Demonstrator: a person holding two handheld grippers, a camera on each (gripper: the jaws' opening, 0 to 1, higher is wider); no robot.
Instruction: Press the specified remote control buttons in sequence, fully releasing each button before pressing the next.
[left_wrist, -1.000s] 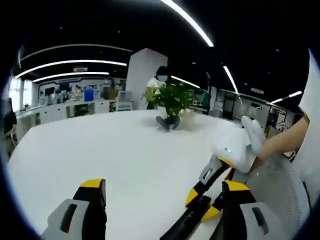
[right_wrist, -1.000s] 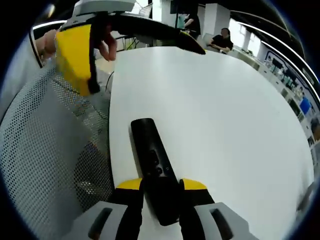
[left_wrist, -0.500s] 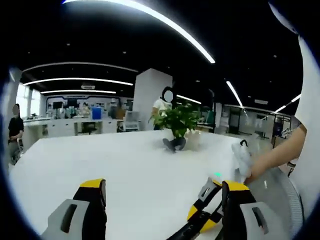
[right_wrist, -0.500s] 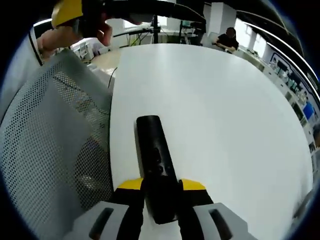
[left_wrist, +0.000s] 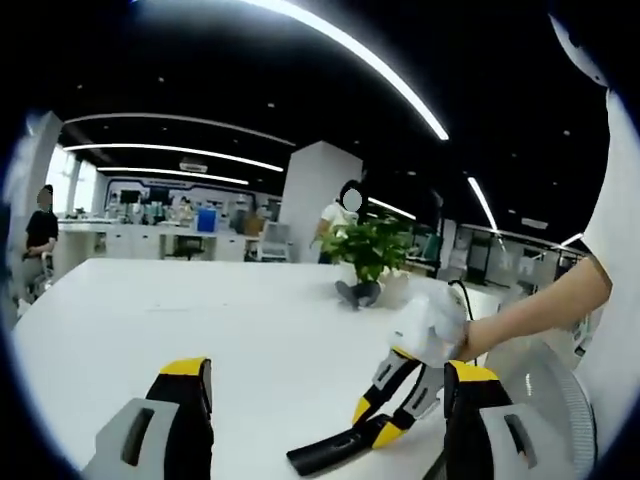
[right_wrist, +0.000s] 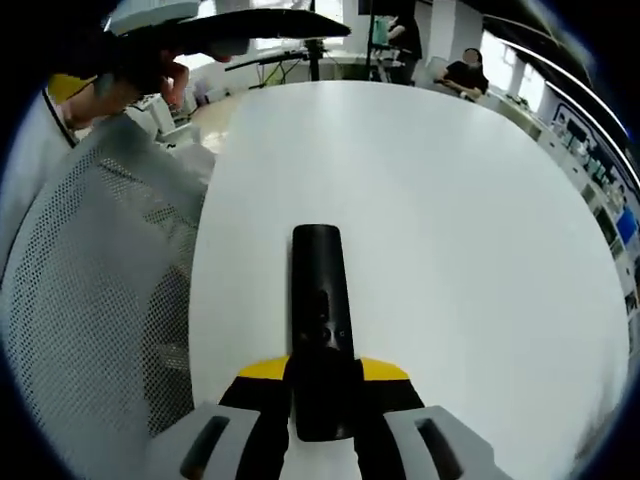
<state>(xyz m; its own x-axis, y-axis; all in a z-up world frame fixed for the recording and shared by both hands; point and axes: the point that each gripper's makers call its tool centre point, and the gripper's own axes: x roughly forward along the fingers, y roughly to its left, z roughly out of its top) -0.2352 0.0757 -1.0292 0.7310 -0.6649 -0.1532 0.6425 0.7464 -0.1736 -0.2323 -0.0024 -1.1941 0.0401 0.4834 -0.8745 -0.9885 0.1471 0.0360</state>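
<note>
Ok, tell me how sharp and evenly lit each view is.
Left gripper view: ceiling light strips glare, the right gripper is slightly blurred, and fisheye bends the table edge. Right gripper view: the remote is sharp, the white table evenly bright, the top edge smeared.

We see a wide white desk (left_wrist: 200, 320) in an open-plan office with a black ceiling crossed by long light strips (left_wrist: 340, 45). A potted plant (left_wrist: 372, 250) stands toward its far edge, a white pillar (left_wrist: 310, 200) behind, and a grey mesh chair (right_wrist: 90, 300) beside the desk.
</note>
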